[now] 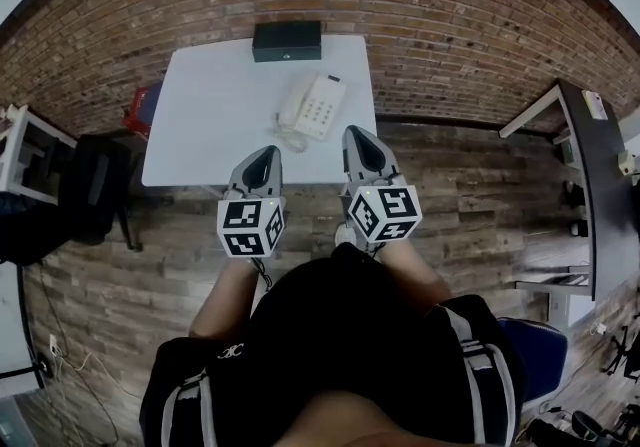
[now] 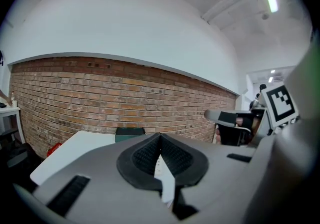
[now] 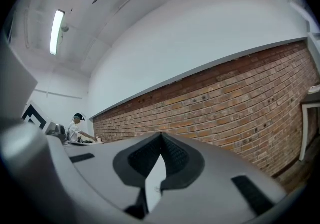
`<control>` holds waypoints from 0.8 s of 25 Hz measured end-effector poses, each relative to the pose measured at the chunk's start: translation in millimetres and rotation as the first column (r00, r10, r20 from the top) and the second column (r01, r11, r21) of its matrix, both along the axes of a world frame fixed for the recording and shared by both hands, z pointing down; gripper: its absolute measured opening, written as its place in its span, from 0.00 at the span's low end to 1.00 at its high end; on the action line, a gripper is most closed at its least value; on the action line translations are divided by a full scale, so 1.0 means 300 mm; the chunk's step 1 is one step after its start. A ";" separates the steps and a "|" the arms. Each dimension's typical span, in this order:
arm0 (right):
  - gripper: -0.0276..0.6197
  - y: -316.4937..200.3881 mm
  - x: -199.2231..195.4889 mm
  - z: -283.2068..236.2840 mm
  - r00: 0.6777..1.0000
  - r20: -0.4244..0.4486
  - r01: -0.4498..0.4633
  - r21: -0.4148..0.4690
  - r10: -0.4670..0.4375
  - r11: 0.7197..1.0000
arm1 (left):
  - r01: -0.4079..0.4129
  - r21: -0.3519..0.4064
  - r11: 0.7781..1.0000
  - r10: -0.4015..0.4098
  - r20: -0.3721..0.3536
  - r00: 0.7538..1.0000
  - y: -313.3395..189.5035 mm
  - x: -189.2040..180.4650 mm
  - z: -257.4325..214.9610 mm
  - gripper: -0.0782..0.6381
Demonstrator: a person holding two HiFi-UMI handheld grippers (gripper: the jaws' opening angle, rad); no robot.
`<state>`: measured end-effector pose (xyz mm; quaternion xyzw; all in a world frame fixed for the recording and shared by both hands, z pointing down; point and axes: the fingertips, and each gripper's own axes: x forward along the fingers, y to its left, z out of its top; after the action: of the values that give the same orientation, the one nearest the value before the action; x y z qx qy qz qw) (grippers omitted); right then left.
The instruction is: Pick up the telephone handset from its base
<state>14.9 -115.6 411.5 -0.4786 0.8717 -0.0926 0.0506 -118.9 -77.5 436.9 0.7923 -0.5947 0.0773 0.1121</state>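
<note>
Open a gripper first: the left gripper (image 1: 264, 157) and right gripper (image 1: 358, 138) are both closed tight on nothing, near the counter's (image 1: 200, 135) six o'clock edge. The handset (image 1: 297, 101) lies on its base (image 1: 322, 111) at twelve o'clock from them. It is probably best taken across its middle and lifted straight up. A dark box (image 1: 287, 40) sits at the counter's twelve o'clock edge, with a brick wall (image 1: 450, 25) beyond and a plank floor (image 1: 470, 205) below
</note>
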 end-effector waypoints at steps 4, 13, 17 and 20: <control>0.04 -0.103 0.016 -0.005 0.999 0.004 0.035 -0.006 -0.035 0.999 | 0.029 -0.009 1.000 -0.029 0.007 1.000 -0.094 0.027 -0.007 0.11; 0.04 -0.311 0.048 0.015 0.993 0.007 0.116 -0.030 -0.116 0.993 | 0.099 -0.039 0.994 -0.098 0.023 0.995 -0.282 0.078 0.006 0.11; 0.04 -0.402 0.069 0.025 0.989 0.002 0.150 -0.037 -0.150 0.988 | 0.130 -0.042 0.991 -0.129 0.027 0.991 -0.372 0.102 0.006 0.11; 0.04 -0.460 0.079 0.030 0.985 0.001 0.172 -0.044 -0.172 0.984 | 0.153 -0.042 0.987 -0.152 0.026 0.988 -0.428 0.111 0.008 0.11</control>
<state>38.4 -253.7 420.5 -0.4025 0.9076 -0.1151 0.0306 -85.5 -205.9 439.2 0.7411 -0.6528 0.0905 0.1282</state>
